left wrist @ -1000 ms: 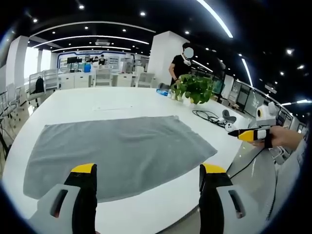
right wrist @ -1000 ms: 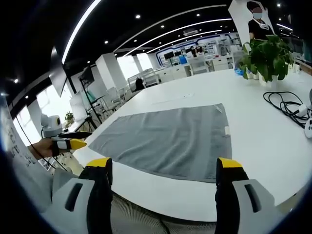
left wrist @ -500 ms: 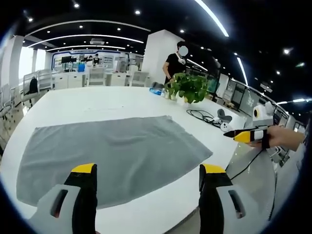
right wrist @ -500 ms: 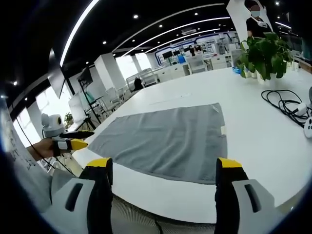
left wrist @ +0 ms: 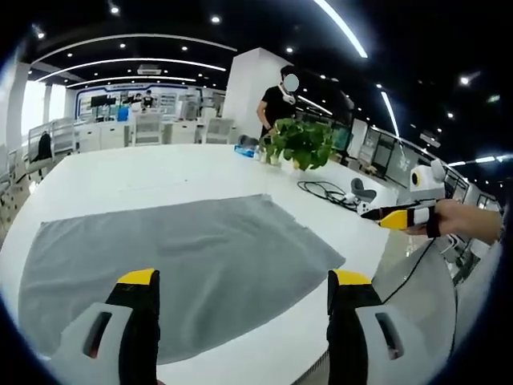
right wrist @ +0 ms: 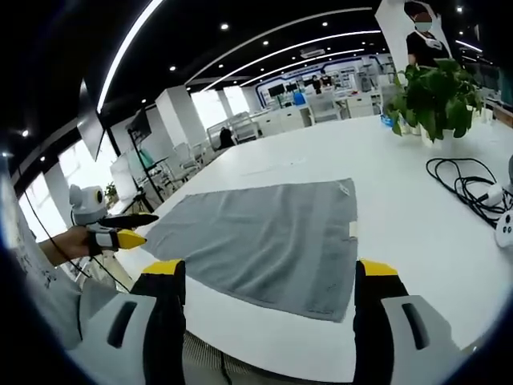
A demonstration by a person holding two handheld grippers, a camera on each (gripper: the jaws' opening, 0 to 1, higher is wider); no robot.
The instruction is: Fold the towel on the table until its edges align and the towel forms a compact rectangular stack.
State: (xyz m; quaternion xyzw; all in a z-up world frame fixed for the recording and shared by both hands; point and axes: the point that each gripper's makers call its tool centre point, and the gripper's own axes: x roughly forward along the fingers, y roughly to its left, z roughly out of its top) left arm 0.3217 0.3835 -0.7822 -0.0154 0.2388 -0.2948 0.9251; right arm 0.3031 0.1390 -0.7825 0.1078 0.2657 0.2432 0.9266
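- Both cameras have drifted a bit since 1 s ago: in left gripper view the towel (left wrist: 172, 277) now reaches lower and more to the left of the picture, and in right gripper view its near edge sits closer to the jaws. Towel itself looks unchanged on the table (left wrist: 120, 176), so it is the view that moved, not the cloth.
- Towel: grey, spread flat in one layer, unfolded, on the white table, near the table edge where the person stands. A small white label shows at its edge on the plant side, in right gripper view.
- Left gripper (left wrist: 240, 293): jaws wide apart, nothing between them, above the near edge of the towel; no contact visible.
- Right gripper (right wrist: 268, 281): jaws also spread wide, holding nothing, before the near edge of the towel.
- Each gripper appears in the other's view, held by a hand off the table edge, well apart from the towel.
- Rest: potted plant (right wrist: 437, 92) at far side of table, black cable (right wrist: 465, 180) near it, well apart from towel. A person (left wrist: 280, 100) in black stands behind the plant.
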